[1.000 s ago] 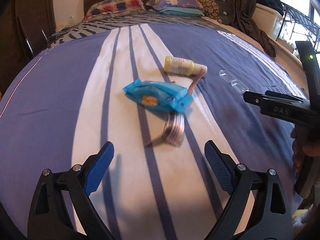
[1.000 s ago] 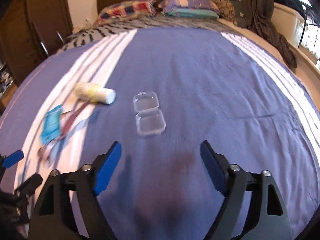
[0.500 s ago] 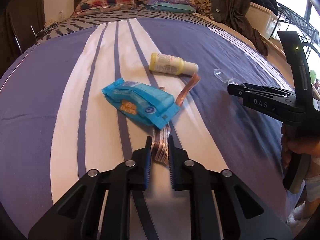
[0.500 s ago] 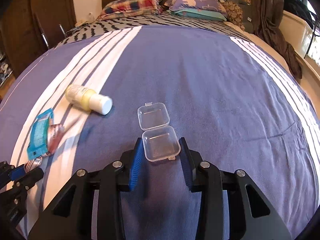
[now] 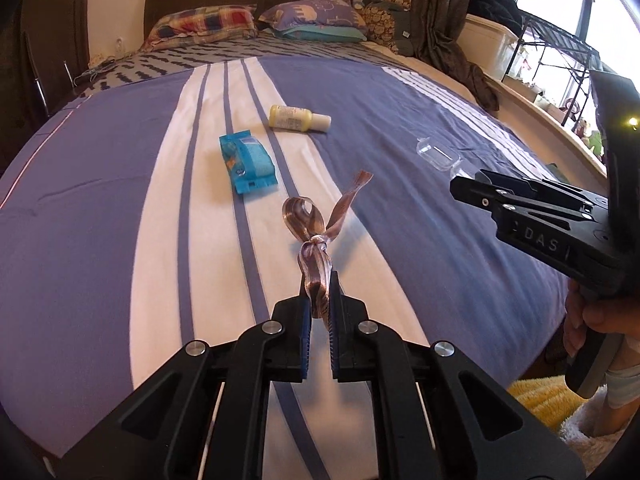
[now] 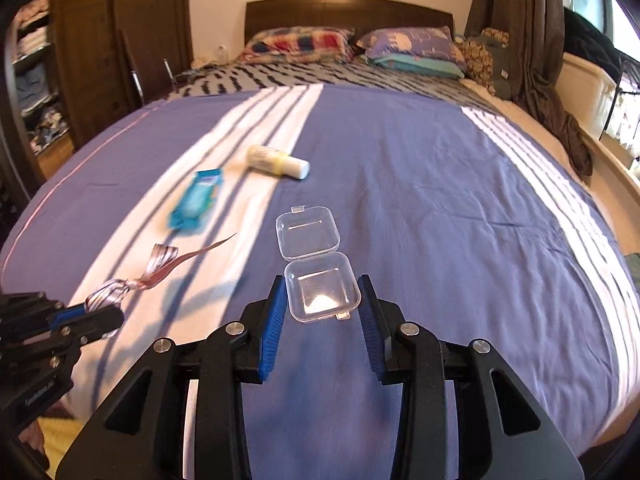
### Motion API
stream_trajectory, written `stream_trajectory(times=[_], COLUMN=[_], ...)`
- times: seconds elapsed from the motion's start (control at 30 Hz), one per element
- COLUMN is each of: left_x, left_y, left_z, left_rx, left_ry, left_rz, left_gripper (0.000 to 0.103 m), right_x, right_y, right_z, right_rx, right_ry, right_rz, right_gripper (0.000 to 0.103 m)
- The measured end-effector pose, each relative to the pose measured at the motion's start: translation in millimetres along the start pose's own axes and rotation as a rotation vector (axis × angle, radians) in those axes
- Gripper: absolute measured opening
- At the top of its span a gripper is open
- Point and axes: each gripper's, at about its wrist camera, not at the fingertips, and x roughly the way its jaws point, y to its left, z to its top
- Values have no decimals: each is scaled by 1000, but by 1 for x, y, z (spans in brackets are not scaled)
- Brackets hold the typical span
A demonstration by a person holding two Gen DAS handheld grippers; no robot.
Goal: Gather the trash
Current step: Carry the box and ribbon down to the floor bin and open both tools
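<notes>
My left gripper is shut on a brown striped ribbon with a knot and holds it lifted above the bed. The ribbon also shows in the right wrist view. My right gripper is shut on the base of a clear hinged plastic box, whose lid lies open beyond it. The box also shows in the left wrist view. A blue wipes packet and a small yellow bottle lie on the white stripes of the bed.
The purple and white striped bedspread covers the bed. Pillows lie at the headboard. A dark wardrobe stands left. A curtain and white bin stand right. A yellow rug lies by the bed's edge.
Both grippers closed from open: the left on the ribbon, the right on the clear box. Both have since pulled back and lifted; the ribbon came out from under the blue packet.
</notes>
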Motion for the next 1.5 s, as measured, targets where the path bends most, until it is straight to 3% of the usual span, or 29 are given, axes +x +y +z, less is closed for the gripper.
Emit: stream_trajectory(times=[0.4,0.63,1.03,1.5], left_x=[-82,-100,-55,39], left_y=[-27,-40,-39,-25], left_z=[-81,-144,-231,-302], left_rx=[-1,-24,-67,-117], left_ry=[-63,-52,138,410], left_rz=[20,-3,-16,-20], left_gripper=[6,6,6,6], right_x=[-96,-116,-92,4], right_y=[25,32,43,53], right_z=[-93,-151,-236,-305], right_rx=[7,8,4,55], right_ry=[-41,2,166,462], right_rz=[57,94,116,174], right_gripper=[37,37,37,37])
